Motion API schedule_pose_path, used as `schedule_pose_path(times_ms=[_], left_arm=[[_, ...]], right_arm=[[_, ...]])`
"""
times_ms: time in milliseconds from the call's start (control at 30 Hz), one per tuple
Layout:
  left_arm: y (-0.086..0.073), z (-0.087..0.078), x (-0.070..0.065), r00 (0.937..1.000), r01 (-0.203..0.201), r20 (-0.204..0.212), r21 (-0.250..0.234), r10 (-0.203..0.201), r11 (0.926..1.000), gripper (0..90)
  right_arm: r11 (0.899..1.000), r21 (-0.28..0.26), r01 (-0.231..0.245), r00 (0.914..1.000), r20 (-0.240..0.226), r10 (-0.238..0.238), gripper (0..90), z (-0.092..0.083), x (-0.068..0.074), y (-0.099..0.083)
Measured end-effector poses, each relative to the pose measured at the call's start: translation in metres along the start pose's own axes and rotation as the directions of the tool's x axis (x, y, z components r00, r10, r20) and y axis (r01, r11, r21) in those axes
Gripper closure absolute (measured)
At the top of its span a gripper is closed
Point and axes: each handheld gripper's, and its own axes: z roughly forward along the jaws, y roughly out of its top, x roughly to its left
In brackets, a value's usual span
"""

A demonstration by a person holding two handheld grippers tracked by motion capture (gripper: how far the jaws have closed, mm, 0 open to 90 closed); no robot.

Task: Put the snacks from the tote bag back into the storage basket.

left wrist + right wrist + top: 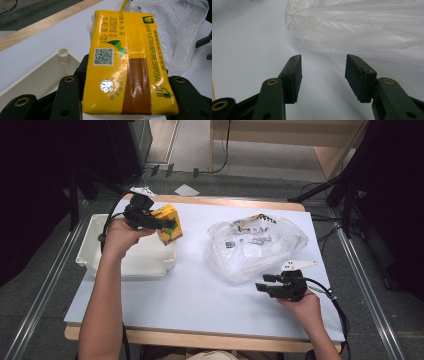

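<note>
A yellow drink carton (168,223) with green and brown print is clamped in my left gripper (165,224), held in the air above the right edge of a white plastic tray (100,247). In the left gripper view the carton (125,65) sits between both jaws, its foil straw spot facing the camera. My right gripper (265,282) rests low over the white table at the lower right, jaws apart with nothing between them (323,72), just short of a clear plastic bag (255,245) holding small items. The bag's crinkled edge (362,30) lies right ahead of those fingertips.
The white table top (200,290) has a wooden rim. Black stands and cables stand off the table at the right (345,190). A white gripper plate (297,265) sits by the right hand.
</note>
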Motion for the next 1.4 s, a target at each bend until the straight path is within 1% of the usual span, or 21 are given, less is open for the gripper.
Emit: schedule_pose_path(times_ms=[100,200,267,300,533,667,700,733,833,967,1033,1133,1233,1400], left_arm=[[-0.003,-0.003,0.006,0.9996,0.022,-0.018,-0.003,-0.022,0.9997,51.5],[-0.005,-0.006,0.01,0.999,0.039,-0.019,-0.018,-0.039,0.9991,51.5],[-0.007,-0.008,0.013,0.9987,0.043,-0.028,-0.02,-0.043,0.9989,51.5],[-0.008,-0.009,0.014,0.9982,0.044,-0.039,-0.02,-0.045,0.9988,51.5],[-0.015,-0.011,0.028,0.9942,0.079,-0.072,-0.018,-0.08,0.9967,51.5],[-0.018,-0.009,0.033,0.9929,0.087,-0.079,-0.021,-0.089,0.996,51.5],[-0.019,-0.007,0.034,0.992,0.091,-0.087,-0.025,-0.092,0.9956,51.5],[-0.02,-0.006,0.036,0.9918,0.088,-0.092,-0.018,-0.089,0.996,51.5],[-0.022,0.0,0.04,0.9889,0.1,-0.11,-0.009,-0.1,0.995,51.5],[-0.026,0.01,0.046,0.9877,0.117,-0.106,0.005,-0.116,0.9931,51.5],[-0.028,0.016,0.049,0.9859,0.124,-0.115,0.013,-0.121,0.9923,51.5],[-0.031,0.024,0.053,0.9844,0.136,-0.115,0.022,-0.133,0.9904,51.5],[-0.033,0.029,0.056,0.982,0.146,-0.124,0.024,-0.142,0.9889,51.5],[-0.034,0.034,0.058,0.9818,0.147,-0.126,0.034,-0.141,0.9886,51.5]], right_arm=[[1.0,-0.001,-0.001,1.0,-0.002,0.001,48.7,0.0,0.0,0.0],[1.0,-0.002,-0.002,1.0,-0.003,0.002,48.7,0.0,0.0,0.0],[1.0,-0.001,-0.005,1.0,-0.002,0.005,48.7,0.0,0.0,0.0],[1.0,0.0,-0.003,1.0,-0.004,0.003,48.7,0.0,0.0,0.0],[1.0,-0.001,-0.004,1.0,-0.004,0.004,48.7,0.0,0.001,0.0],[1.0,0.0,-0.002,1.0,-0.005,0.002,48.7,0.0,0.001,0.0],[1.0,0.0,-0.003,1.0,-0.004,0.003,48.7,0.0,0.001,0.0],[1.0,0.0,-0.003,1.0,-0.005,0.003,48.7,0.0,0.001,0.0],[1.0,-0.001,-0.004,1.0,-0.006,0.004,48.7,0.0,0.001,0.0],[1.0,0.001,-0.002,1.0,-0.006,0.002,48.7,0.0,0.001,0.0],[1.0,0.0,-0.002,1.0,-0.006,0.002,48.7,0.0,0.001,0.0],[1.0,0.005,-0.002,1.0,-0.004,0.002,48.7,0.0,0.002,0.0],[1.0,0.006,0.001,1.0,-0.004,-0.001,48.7,0.0,0.002,-0.001],[1.0,0.01,0.004,1.0,-0.002,-0.004,48.7,0.0,0.003,-0.001]])
